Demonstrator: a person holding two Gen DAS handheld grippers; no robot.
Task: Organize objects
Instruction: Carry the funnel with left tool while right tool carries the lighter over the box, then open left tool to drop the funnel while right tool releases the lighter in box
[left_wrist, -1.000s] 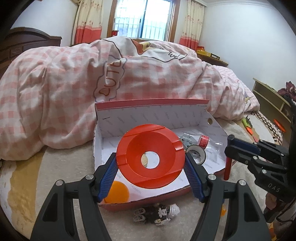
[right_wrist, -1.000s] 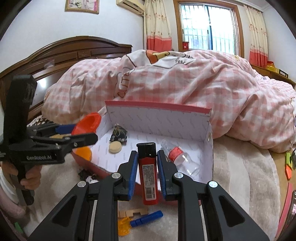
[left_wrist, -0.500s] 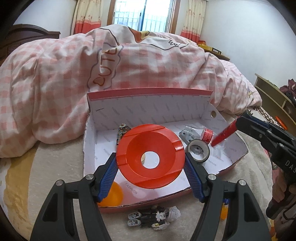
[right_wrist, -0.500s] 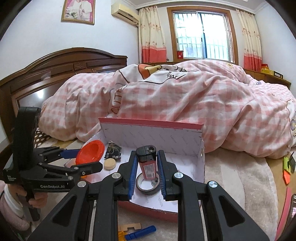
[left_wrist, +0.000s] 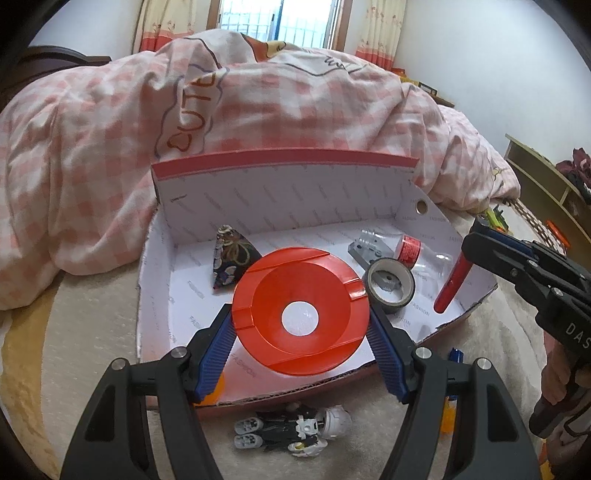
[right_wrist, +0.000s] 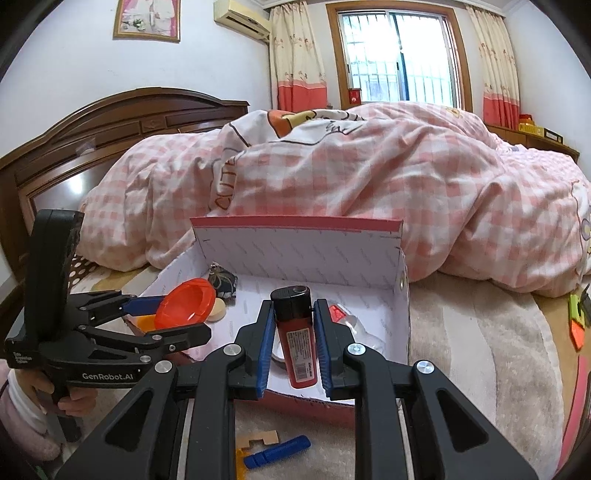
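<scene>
- The left gripper (left_wrist: 301, 328) has its fingers spread wide, clamped on the red ashtray (left_wrist: 300, 320) above the open box (left_wrist: 284, 162), hiding part of the floor.
- The right gripper (right_wrist: 293, 345) pinches a red lighter (right_wrist: 297, 339) over the box; only its view shows the black cap.
- The tape roll (left_wrist: 389, 283) shows plainly only in the left view.

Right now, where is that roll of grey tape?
In the left wrist view, the tape roll lies flat inside the cardboard box, right of the orange dish, beside the clear bottle.
</scene>
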